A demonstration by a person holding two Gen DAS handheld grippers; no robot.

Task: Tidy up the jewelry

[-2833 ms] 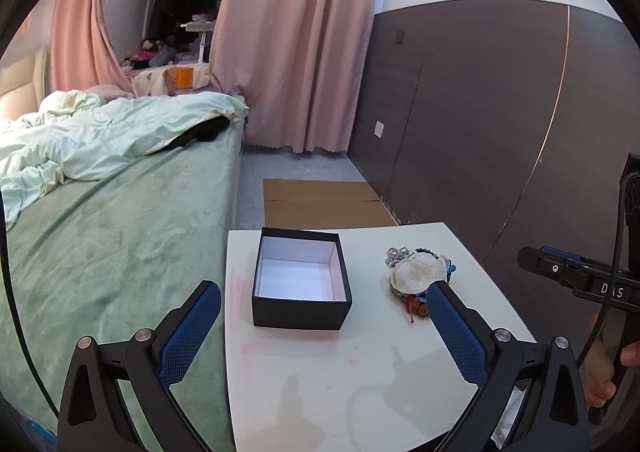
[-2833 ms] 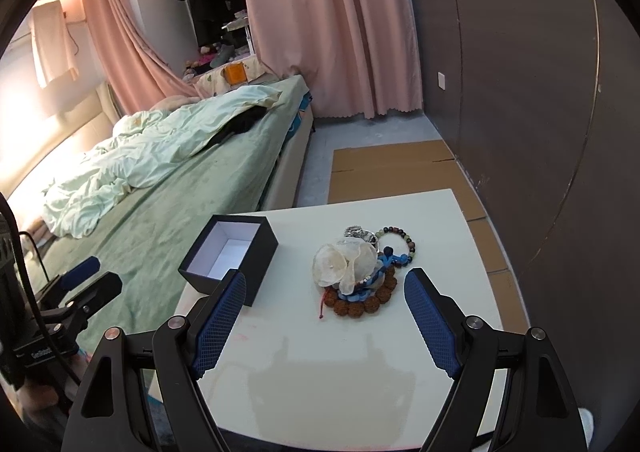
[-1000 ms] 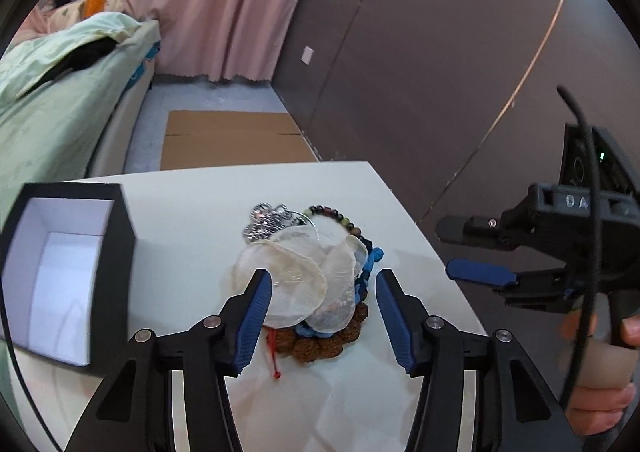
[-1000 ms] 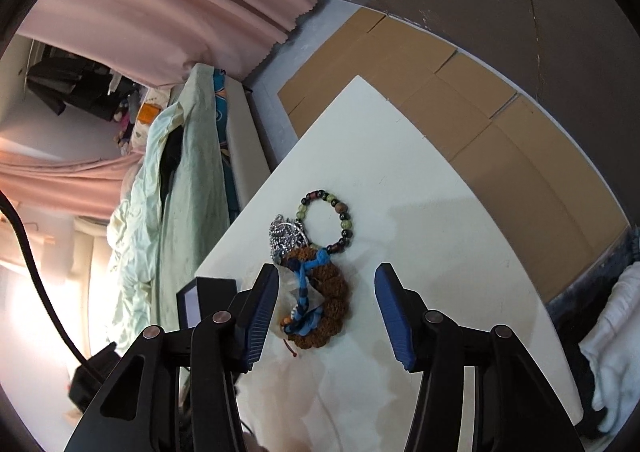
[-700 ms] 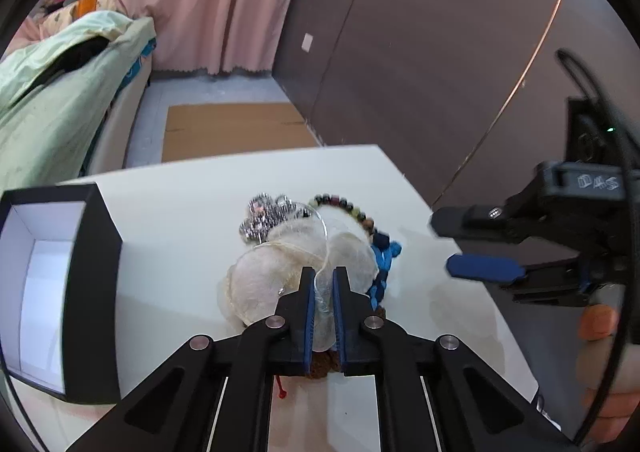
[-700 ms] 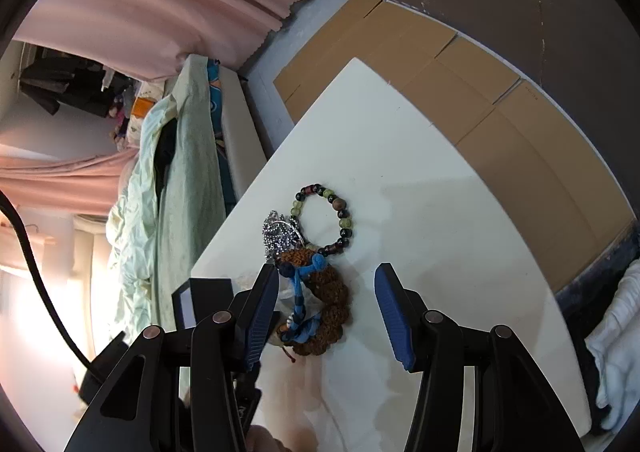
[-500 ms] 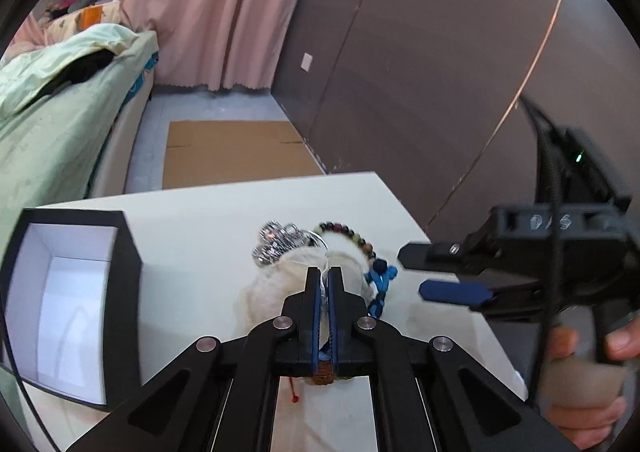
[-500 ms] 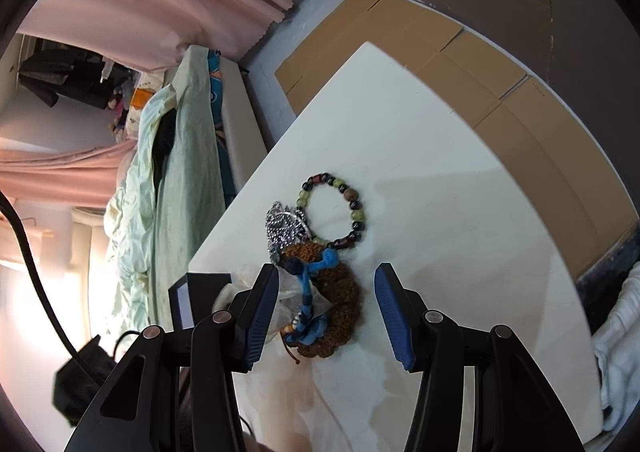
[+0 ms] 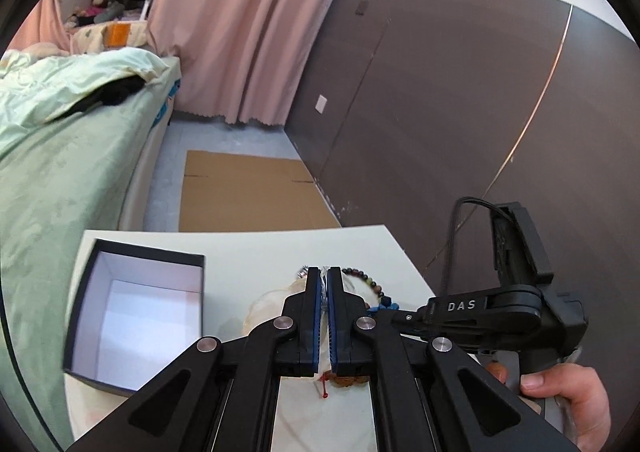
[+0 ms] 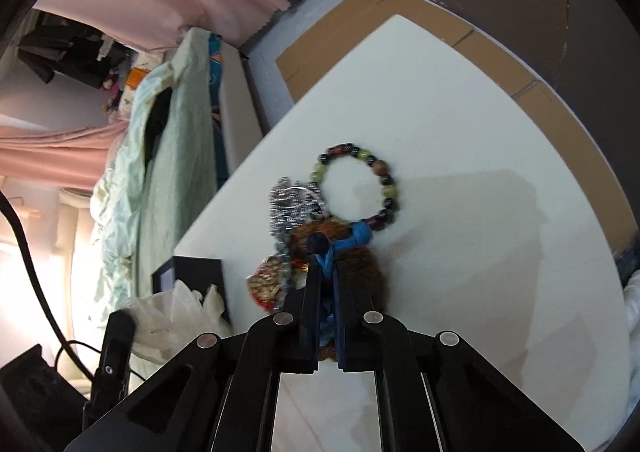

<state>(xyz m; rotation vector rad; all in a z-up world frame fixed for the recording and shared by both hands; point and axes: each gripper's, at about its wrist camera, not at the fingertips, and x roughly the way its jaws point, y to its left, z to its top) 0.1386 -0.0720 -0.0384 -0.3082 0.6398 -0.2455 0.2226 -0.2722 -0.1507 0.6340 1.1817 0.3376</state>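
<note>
In the left wrist view, the left gripper (image 9: 324, 276) is seen with its blue-padded jaws drawn almost together, a thin piece of the pale shell flower (image 9: 264, 306) pinched between them. The flower is mostly hidden behind the jaws, above the white table (image 9: 256, 248). To the left, an open black box (image 9: 136, 316) with a white lining stands on the table, well apart from the jewelry. Just right of the jaws, part of a beaded bracelet (image 9: 366, 278) and some blue cord (image 9: 384, 306) are visible, and brown beads with a red thread end (image 9: 325, 388) show below the jaws. The right gripper's body (image 9: 492, 312) is seen at the right, gripped by a hand (image 9: 568, 408). A bed (image 9: 60, 156), pink curtains (image 9: 240, 32) and flat cardboard (image 9: 248, 196) on the floor fill the background.

In the right wrist view, the right gripper (image 10: 327, 272) is closed narrowly on the blue cord (image 10: 326, 260), which is tied to a brown bead bracelet (image 10: 368, 272) lying on the table (image 10: 480, 132). The multicoloured beaded bracelet (image 10: 360, 184) lies flat just beyond, touching a silver ornament (image 10: 292, 204) on its left. A small gold-and-red piece (image 10: 266, 284) sits left of the jaws, blurred. The shell flower (image 10: 176, 312) is seen at lower left beside the black box (image 10: 192, 276), held at the tip of the left gripper (image 10: 120, 332).
</note>
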